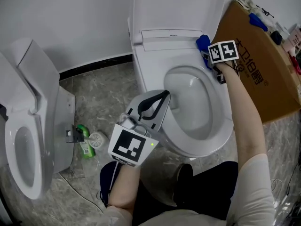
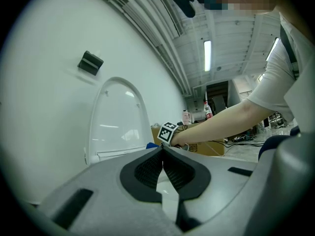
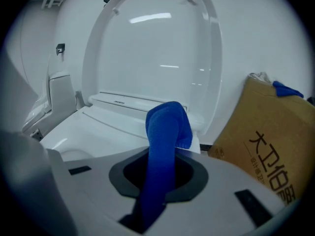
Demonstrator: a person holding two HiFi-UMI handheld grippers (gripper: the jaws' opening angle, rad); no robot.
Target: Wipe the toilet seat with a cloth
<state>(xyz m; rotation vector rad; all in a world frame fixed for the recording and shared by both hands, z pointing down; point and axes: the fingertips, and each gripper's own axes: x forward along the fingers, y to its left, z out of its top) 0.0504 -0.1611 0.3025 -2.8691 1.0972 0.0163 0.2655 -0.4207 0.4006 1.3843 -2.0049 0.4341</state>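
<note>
step: wipe starting, judged | cloth (image 3: pixel 166 132): blue, at far right end of toilet seat (image 1: pixel 223 122), by the hinge | right gripper (image 3: pixel 158 183): jaws clamped on cloth | left gripper (image 2: pixel 163 155): jaws together, empty, above near left rim | next: press cloth flat, drag along the right rim toward near side

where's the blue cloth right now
In the head view the blue cloth is clamped in the right gripper, at the rear right of the toilet seat, close to the cardboard box.
</note>
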